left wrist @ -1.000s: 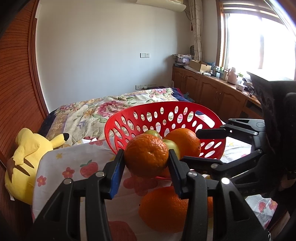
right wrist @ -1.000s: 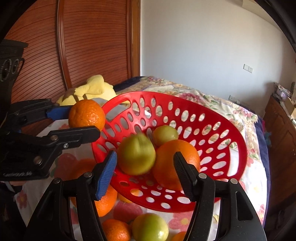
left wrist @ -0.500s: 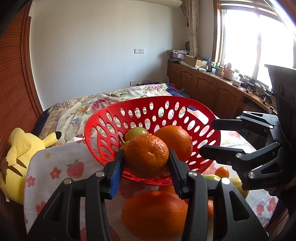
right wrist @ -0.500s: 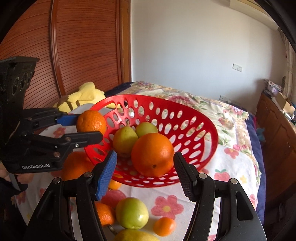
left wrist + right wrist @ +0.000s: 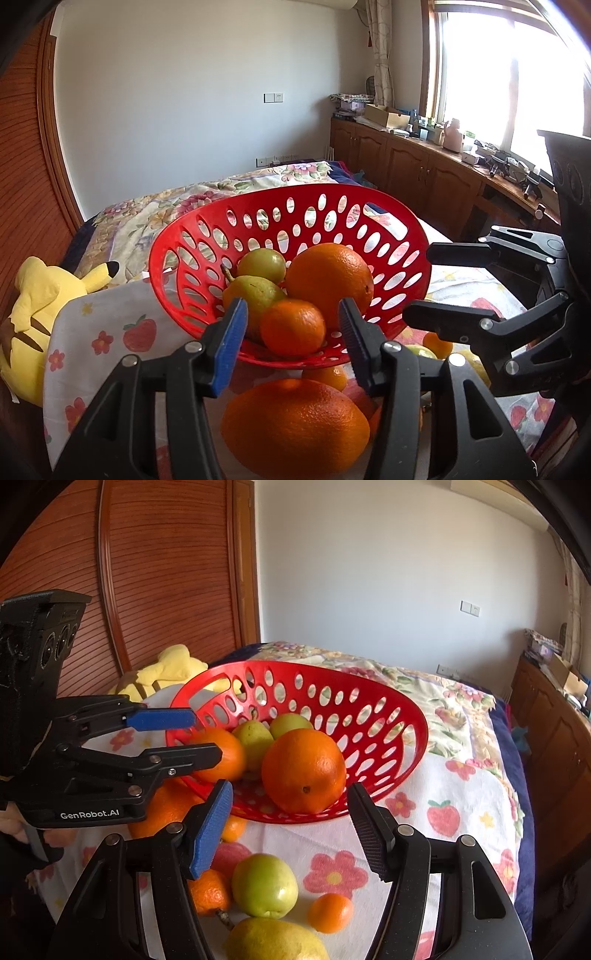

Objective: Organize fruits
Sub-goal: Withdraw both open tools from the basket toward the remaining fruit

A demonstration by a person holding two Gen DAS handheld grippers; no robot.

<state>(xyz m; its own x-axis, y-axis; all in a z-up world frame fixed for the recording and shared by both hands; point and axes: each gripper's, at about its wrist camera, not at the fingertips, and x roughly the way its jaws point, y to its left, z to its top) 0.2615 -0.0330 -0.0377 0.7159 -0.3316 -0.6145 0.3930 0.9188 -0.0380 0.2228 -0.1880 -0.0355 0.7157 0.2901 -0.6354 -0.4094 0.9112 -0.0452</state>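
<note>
Orange mandarin (image 5: 293, 327) now lies in the red basket (image 5: 399, 221), free between the left gripper's (image 5: 291, 332) parted jaws; a second ago they clamped it, so that fruit is delivered. It looks small, glossy and dimpled.

From the right wrist, the right gripper (image 5: 290, 830) hangs spread and empty over an apple (image 5: 265, 884) awaiting pickup.

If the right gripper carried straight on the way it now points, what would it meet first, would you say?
Most likely the large orange at the near side of the red basket; it sits centred between the open right gripper, though depth is hard to judge.
</note>
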